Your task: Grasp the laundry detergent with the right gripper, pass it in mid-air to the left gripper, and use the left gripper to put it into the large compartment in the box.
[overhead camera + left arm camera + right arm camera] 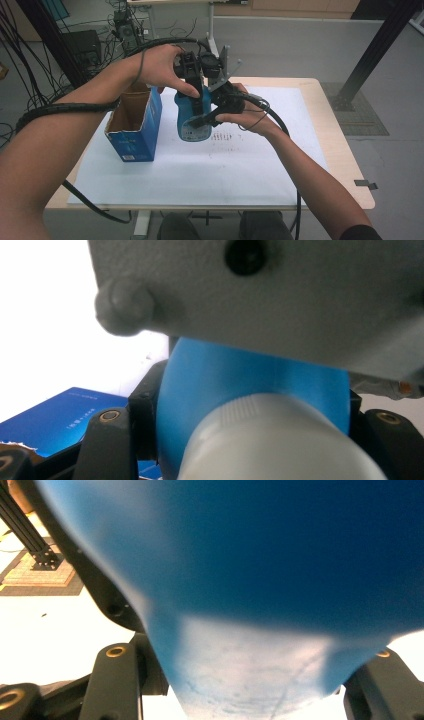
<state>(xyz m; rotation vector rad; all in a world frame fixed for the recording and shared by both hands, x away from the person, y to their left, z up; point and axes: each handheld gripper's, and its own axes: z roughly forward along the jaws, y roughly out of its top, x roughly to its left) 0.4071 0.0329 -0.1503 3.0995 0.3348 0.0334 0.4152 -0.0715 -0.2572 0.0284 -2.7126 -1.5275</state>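
The blue bottle (192,117) hangs in the air above the white sheet (210,165), caught between both claws. In the left gripper view its blue shoulder (250,385) and white cap (270,440) sit between the two black jaws, which press against its sides, so the left gripper (192,75) is closed on the bottle from above. The right gripper (220,107) comes in from the bottle's right side; in the right gripper view the blue body (260,570) and a paler patch of the bottle lie between the jaws, which are drawn in against it, so this claw grips it as well. The grey three-cornered plate (227,67) stands up just above the right claw. Just to the left of the left claw stands an open blue carton (137,127), close beside the bottle, though whether they touch is unclear. All this rests on the wooden table (340,150).
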